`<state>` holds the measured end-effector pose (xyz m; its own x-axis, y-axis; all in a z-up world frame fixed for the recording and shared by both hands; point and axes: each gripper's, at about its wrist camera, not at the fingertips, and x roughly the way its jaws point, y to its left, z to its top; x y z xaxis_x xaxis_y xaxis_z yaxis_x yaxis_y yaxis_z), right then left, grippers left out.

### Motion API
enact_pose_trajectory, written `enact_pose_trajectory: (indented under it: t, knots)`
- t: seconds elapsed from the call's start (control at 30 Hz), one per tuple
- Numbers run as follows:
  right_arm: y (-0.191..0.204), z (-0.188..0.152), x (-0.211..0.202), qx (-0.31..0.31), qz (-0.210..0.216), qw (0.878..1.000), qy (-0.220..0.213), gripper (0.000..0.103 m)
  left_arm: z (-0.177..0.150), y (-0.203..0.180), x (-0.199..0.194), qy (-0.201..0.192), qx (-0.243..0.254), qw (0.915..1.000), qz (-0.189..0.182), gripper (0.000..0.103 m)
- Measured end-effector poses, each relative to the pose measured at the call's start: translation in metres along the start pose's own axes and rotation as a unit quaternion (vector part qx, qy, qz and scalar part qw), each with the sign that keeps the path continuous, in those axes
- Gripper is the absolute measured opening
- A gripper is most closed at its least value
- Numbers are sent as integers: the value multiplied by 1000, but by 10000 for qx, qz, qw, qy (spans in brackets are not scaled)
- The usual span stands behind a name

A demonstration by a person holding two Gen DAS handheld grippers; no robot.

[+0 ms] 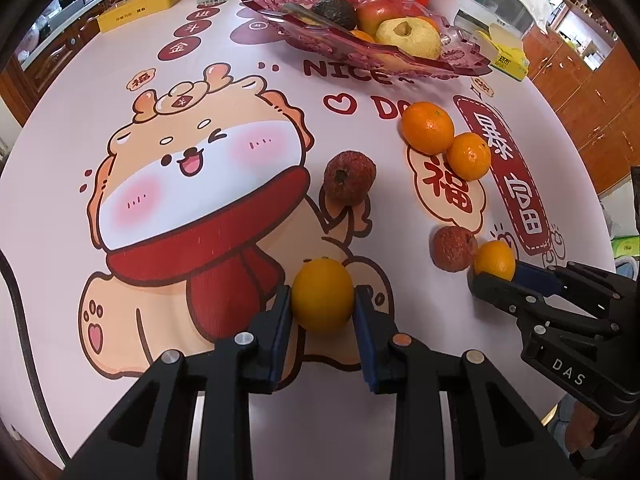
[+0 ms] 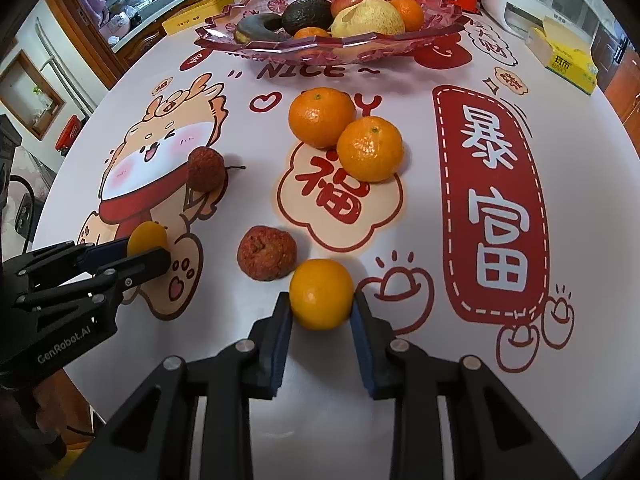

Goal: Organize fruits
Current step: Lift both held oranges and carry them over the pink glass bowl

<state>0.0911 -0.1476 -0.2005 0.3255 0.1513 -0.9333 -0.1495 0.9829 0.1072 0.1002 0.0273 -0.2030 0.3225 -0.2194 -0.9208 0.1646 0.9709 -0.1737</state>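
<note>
Presently, both grippers are clamped on fruit resting on the round tabletop [image 2: 580,208], which is covered by a pale printed cloth with a cartoon dog and red lettering.

At far left, the left gripper [image 1: 322,308] points steeply down, its blue-padded jaws pressed against both sides of a small yellow-orange citrus fruit [image 1: 322,295] that sits over the dog's lower body. In the right wrist view the same gripper [image 2: 146,254] enters from the left edge with that fruit [image 2: 147,238] partly hidden between its fingers.

Moving right, a dark red rough-skinned lychee [image 2: 206,169] lies on the dog's scarf, a thin stem showing. A second rough red lychee [image 2: 267,253] lies further right and nearer the camera, just beside the right gripper's fruit; whether the two touch cannot be told.

The right gripper [image 2: 322,306] grasps a second small orange citrus fruit [image 2: 322,294], jaws closed on its flanks, fruit apparently still on the cloth.

Beyond, near the centre, two larger orange mandarins [image 2: 346,134] sit touching one another.

At the far side stands a red translucent scalloped plastic fruit tray [image 2: 440,28] holding an avocado, an apple, a yellow pear and further oranges. To its right lies a yellow tissue box [image 2: 568,64].
</note>
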Motion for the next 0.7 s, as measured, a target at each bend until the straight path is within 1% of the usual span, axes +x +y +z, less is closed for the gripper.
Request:
enact_pose_trajectory:
  t: [0.13,0.33,0.5,0.7]
  knots:
    - [0,-2,-4,81,9,10000,-16,29,-2,0,-4,-3,65,10000,-20,28]
    - [-6,2,-23,313,20,9993,-201,29,5,-3,-22,-155,188,9997,-102,28]
    - [-9,7,-48,477,-11,9977,-486,29,16,-8,-44,-372,370,9984,-211,28]
    - [-9,15,-82,587,-124,9945,-861,29,39,-14,-77,-718,631,9947,-384,28]
